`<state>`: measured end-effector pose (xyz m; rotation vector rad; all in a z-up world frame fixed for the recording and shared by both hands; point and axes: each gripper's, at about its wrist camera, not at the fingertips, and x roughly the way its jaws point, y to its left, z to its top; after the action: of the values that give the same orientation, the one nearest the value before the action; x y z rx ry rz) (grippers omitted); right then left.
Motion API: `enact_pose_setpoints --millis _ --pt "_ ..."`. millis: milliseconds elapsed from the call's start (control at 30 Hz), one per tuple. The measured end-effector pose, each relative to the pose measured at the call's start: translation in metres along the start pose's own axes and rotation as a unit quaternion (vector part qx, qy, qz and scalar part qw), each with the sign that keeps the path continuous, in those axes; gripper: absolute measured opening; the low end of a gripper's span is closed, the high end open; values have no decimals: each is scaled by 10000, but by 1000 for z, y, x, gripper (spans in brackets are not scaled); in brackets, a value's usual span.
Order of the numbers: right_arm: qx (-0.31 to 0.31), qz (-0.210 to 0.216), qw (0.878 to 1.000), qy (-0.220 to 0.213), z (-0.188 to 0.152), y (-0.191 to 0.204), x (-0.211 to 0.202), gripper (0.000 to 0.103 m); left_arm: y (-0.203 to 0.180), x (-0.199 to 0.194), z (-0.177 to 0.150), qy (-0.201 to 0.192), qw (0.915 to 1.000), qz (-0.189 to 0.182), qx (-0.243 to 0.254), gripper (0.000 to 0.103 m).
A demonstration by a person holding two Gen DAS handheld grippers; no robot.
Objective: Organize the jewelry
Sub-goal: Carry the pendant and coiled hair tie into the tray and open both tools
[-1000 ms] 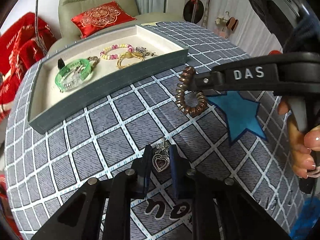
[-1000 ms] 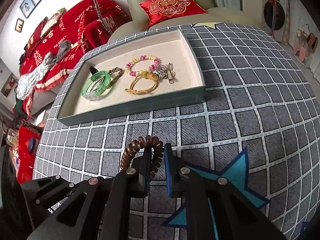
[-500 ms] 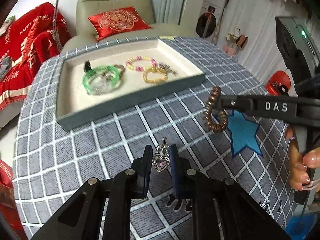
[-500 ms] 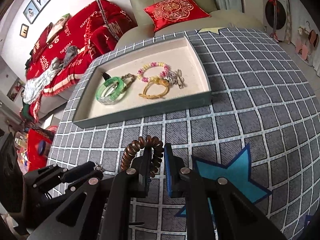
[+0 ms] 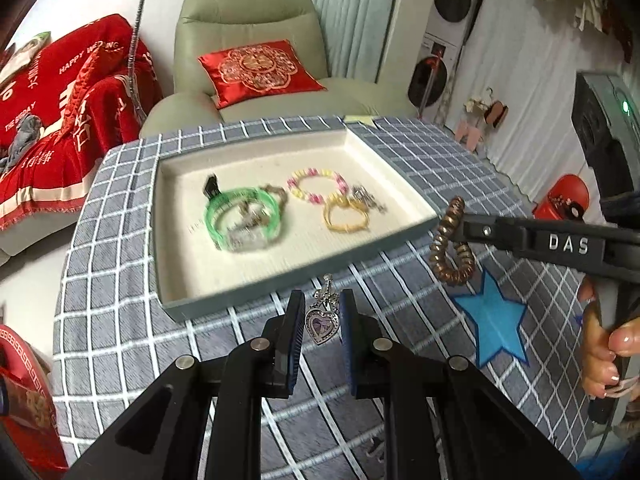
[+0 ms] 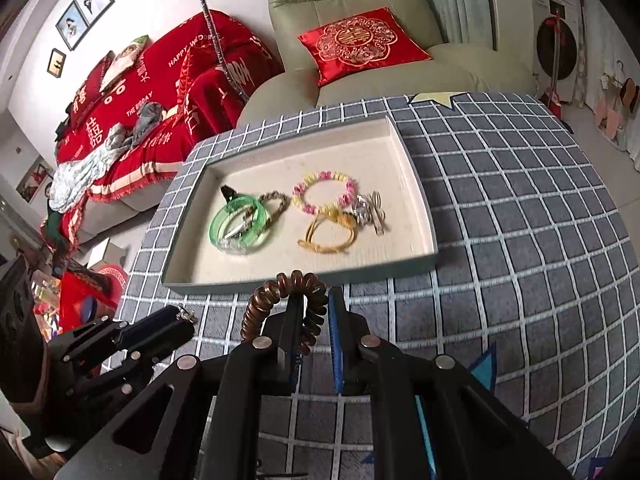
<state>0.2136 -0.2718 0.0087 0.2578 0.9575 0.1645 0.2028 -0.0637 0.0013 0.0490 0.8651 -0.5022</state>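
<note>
My left gripper [image 5: 322, 318] is shut on a silver heart pendant [image 5: 322, 325], which hangs between the pads just short of the grey tray's front wall [image 5: 248, 294]. My right gripper [image 6: 314, 308] is shut on a brown spiral hair tie [image 6: 276, 292], looped over its left finger, also near the tray's front wall [image 6: 224, 286]. In the left wrist view the right gripper [image 5: 460, 226] reaches in from the right with the hair tie [image 5: 450, 252] dangling. The tray holds a green bangle [image 5: 242, 218], a pink-and-yellow bead bracelet [image 5: 318, 186], a gold cord bracelet [image 5: 346, 216] and a silver piece [image 5: 366, 198].
A grey checked cloth [image 6: 520, 240] with a blue star [image 5: 496, 316] covers the round table. A hand [image 5: 604, 344] grips the right gripper's handle. Beyond the table are a green armchair [image 6: 360, 12] with a red cushion and a red-draped sofa [image 6: 140, 92].
Both grippers have risen off the cloth and come nearer the tray, each keeping its piece. The left one has swung so that the tray sits more centrally ahead.
</note>
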Motion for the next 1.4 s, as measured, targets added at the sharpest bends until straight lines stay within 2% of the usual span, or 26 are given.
enact_pose_setpoints --millis 200,367,600,800,1067,1100,1133,1167,1233,1400 --pt "112 -25 9999 -41 22 -3 15 14 23 9 25 -159 9995 216 -164 33" --pt "168 -131 9998 -7 39 -5 40 14 41 38 41 -33 9987 420 -292 33" --pt "290 -270 9990 203 53 -15 82 14 48 70 45 162 9974 670 -224 33" --pt "182 -447 9981 393 50 -19 108 14 49 86 45 226 9960 847 -145 33" --pt "-59 -628 9968 487 48 -16 118 16 42 96 42 320 9939 1056 45 33" --pt "-92 -641 9966 504 48 -15 118 17 43 96 43 326 9937 1075 37 33" --pt "-93 -639 9966 507 48 -15 118 24 42 96 42 325 9934 1096 21 33" --pt "-78 -642 9967 497 48 -15 117 43 42 95 43 316 9934 1106 11 33" --pt "-43 -631 9971 421 49 -16 113 63 41 92 43 301 9930 1142 8 33" --pt "41 -497 9986 171 51 -15 97 64 40 84 45 210 9925 1200 11 33"
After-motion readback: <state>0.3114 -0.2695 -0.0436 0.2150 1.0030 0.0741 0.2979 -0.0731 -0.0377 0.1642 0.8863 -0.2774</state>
